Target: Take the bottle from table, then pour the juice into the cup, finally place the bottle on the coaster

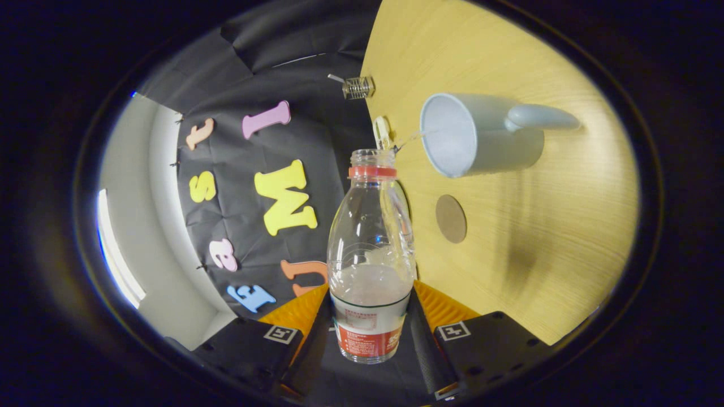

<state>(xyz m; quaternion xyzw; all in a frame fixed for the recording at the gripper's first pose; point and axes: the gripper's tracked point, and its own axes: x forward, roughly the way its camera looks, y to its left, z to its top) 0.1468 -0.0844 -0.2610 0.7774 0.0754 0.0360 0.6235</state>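
Note:
A clear plastic bottle [370,254] with a red neck ring and a red-and-white label sits between my two fingers, and my gripper [370,333] is shut on it low down at the label. The whole view is rolled on its side, so the bottle is tipped over. A thin clear stream runs from its open mouth [372,155] towards the open top of a white cup [475,135] with a handle, standing on the wooden table [537,237]. A small round brown coaster [451,219] lies on the table between the bottle and the cup. Some liquid remains in the bottle.
A small metal wire spring-like object [357,87] sits at the table's edge beyond the cup. A small pale clip-like thing [382,131] lies at the table edge just past the bottle's mouth. The black cloth wall stands behind the table.

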